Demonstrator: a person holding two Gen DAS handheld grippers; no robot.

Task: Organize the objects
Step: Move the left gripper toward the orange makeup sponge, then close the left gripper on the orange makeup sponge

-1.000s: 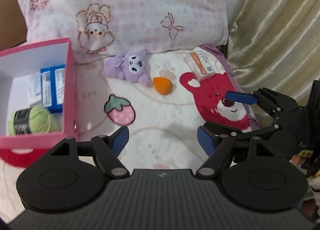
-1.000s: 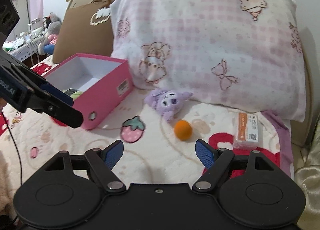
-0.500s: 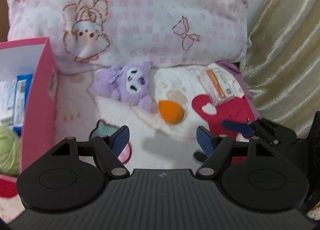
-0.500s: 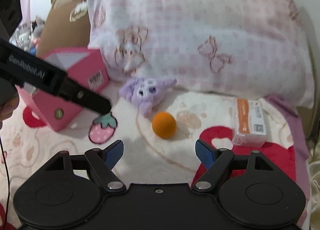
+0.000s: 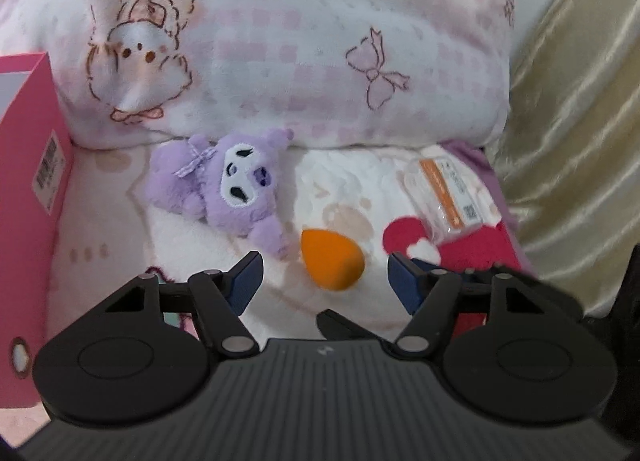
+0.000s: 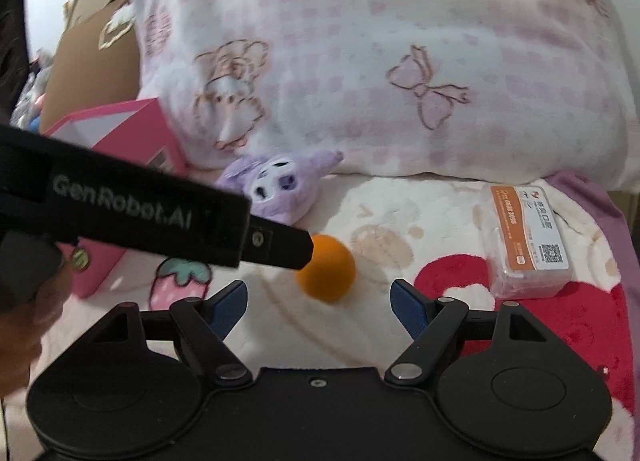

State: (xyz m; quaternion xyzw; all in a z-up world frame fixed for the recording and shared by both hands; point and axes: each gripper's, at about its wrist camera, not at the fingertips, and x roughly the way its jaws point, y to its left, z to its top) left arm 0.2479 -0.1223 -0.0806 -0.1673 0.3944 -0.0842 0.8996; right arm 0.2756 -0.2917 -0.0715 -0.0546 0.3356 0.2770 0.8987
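Both grippers, left gripper (image 5: pixel 324 275) & right gripper (image 6: pixel 316 303), spread wide, empty, near the orange sponge (image 5: pixel 332 261). Risk: they collide, or knock the sponge away.

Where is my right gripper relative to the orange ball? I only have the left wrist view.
Observer: The right gripper is open, and the orange ball lies just ahead of the gap between its fingers, untouched by them.
Operator: Is the left gripper in its way?
Observer: Seen from the right wrist, the left gripper reaches in from the left and its tip overlaps the ball's left edge. I cannot tell whether they touch.
Operator: What is that patch behind my left finger?
Observer: Only a strawberry print on the blanket, between the pink box and the ball. No loose object lies there.
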